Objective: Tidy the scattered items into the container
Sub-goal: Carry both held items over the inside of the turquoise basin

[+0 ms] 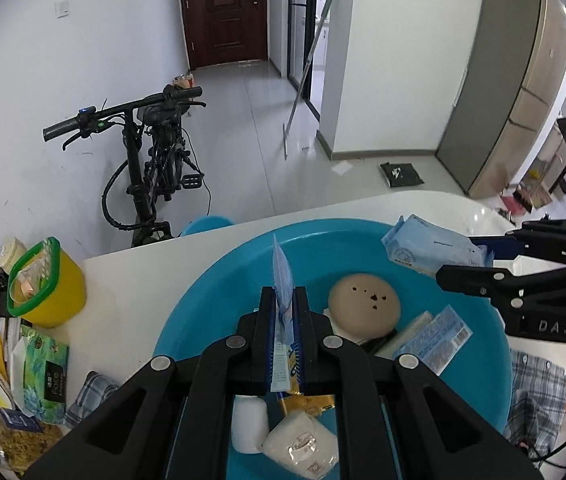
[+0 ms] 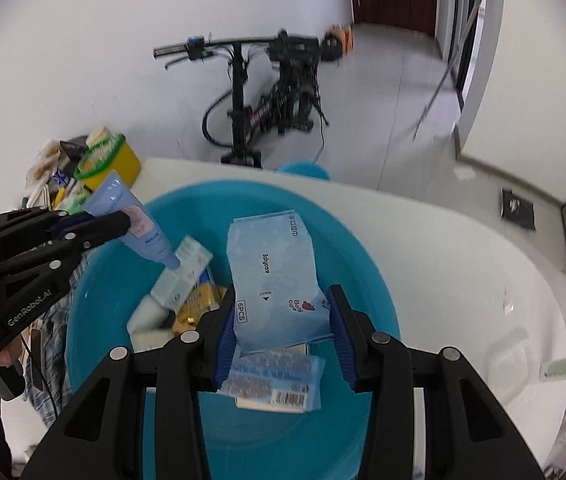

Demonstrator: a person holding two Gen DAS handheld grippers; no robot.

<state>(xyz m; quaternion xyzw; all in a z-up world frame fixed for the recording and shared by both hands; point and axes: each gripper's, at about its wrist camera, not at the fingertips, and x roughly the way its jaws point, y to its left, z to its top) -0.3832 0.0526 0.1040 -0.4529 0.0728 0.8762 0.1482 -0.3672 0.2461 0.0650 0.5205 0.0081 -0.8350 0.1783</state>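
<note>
So both tongs hang over the blue plastic basin (image 2: pixel 95 280) on the white desk (image 2: pixel 443 248), presumably so whatever they let go falls inside. The left tongs (image 1: pixel 283 300) pinch a soft lilac tube (image 2: pixel 131 220) by its flat crimped end, cap down. The right tongs (image 2: pixel 281 320) clamp a crinkly pale-blue wipes pack (image 2: pixel 273 272). A smooth tan dome (image 1: pixel 363 304) already sits inside.

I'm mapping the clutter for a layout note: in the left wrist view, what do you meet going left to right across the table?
Yellow container → held blue tube → tan round item → barcode wipes pack → right gripper.
</note>
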